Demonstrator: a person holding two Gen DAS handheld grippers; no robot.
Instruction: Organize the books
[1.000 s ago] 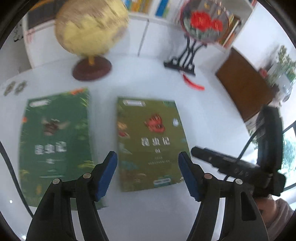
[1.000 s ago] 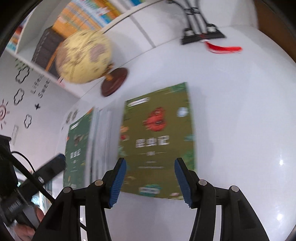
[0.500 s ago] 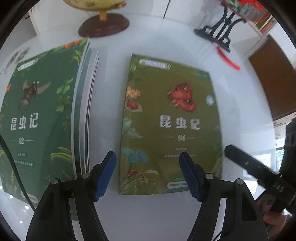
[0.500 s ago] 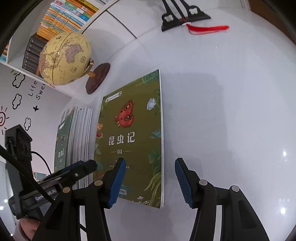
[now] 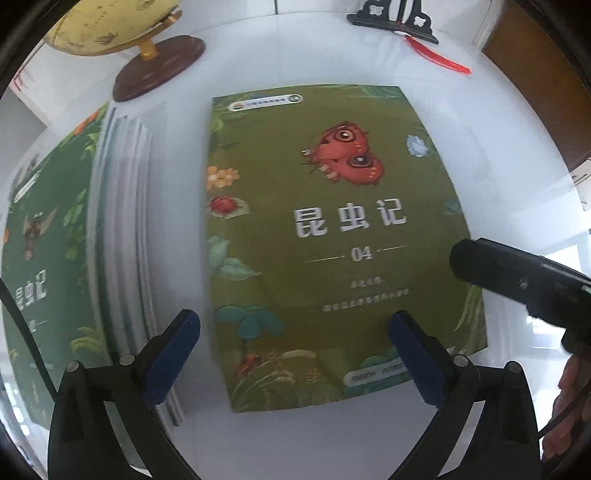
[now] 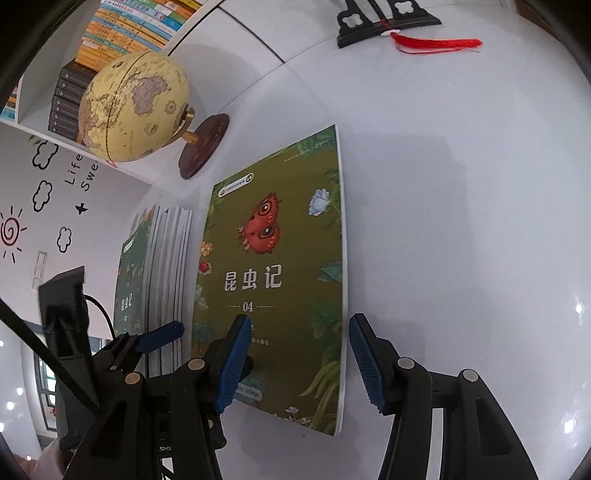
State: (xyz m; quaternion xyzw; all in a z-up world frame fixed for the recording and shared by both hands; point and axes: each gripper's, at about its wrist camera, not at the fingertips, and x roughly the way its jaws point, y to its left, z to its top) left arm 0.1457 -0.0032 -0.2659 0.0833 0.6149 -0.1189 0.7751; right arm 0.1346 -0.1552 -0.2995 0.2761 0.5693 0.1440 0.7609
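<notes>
Globe (image 6: 135, 107) slid upward — white table (image 6: 461, 221), bookshelf (image 6: 122, 33) behind.

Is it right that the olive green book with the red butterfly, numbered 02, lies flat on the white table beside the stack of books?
Not quite. The olive green book is numbered 04, not 02; the left wrist view shows this. It does lie flat on the white table beside the stack of books.

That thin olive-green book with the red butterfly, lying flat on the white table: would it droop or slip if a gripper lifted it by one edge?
The olive-green book looks thin and soft-covered, so it would probably sag when held by one edge. Its cover and the white table both look glossy, so a push would likely make it slide. It lies flat, leaving little edge to grip.
</notes>
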